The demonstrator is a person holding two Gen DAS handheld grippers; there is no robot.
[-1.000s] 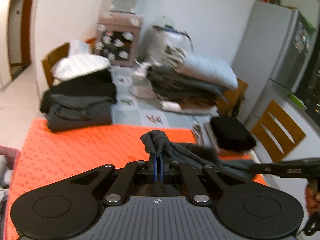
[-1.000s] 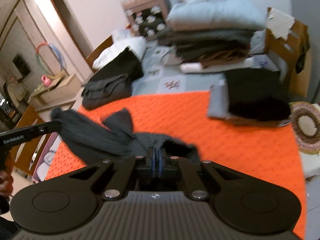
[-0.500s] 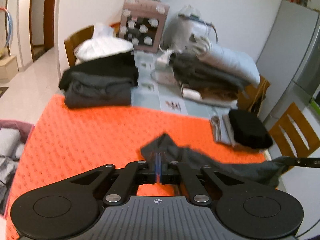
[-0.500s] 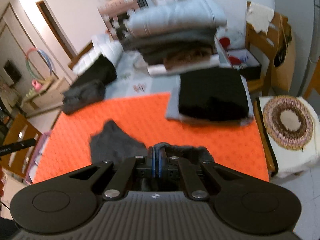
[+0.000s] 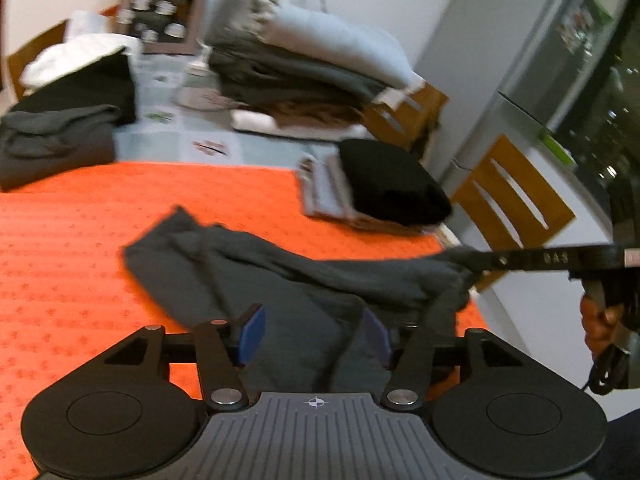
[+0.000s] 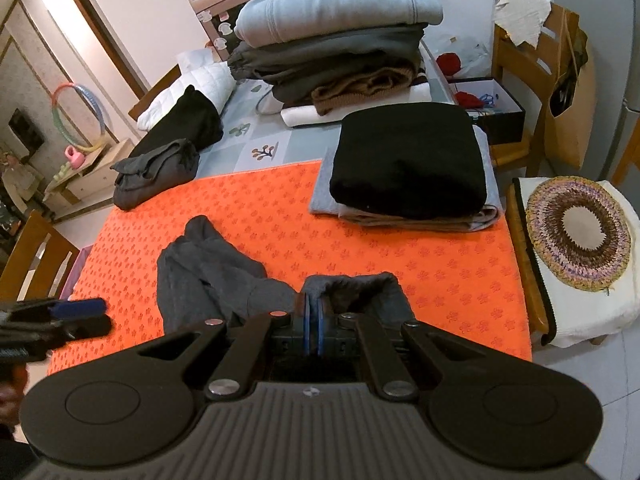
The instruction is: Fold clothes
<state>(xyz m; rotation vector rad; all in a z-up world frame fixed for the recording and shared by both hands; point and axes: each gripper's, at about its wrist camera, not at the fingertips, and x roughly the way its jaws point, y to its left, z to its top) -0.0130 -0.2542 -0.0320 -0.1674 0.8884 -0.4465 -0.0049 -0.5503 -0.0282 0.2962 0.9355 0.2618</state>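
The dark grey knit garment (image 6: 208, 276) lies crumpled on the orange patterned table mat (image 6: 400, 264), toward the mat's near edge, with one end lifted off it. I take the mat as my landmark: at its far right corner sits a folded black sweater (image 6: 408, 160) on a small stack, and beyond its far edge a tall pile of folded grey and brown clothes (image 6: 340, 40); a rumpled dark grey bundle (image 6: 156, 172) rests at its far left corner. My right gripper (image 6: 313, 316) has its blue pads pressed together on a bunched edge of the garment at the mat's near edge. My left gripper (image 5: 312, 332) stands spread, blue pads apart, with cloth draped loosely between them but not pinched. The risk, as I judge it, is that with only one end held the free end slumps into a heap and the fold line is lost; pulling from the right alone could also drag the whole garment off the mat's near edge. The left view is blurred, so fine creases there I cannot read.
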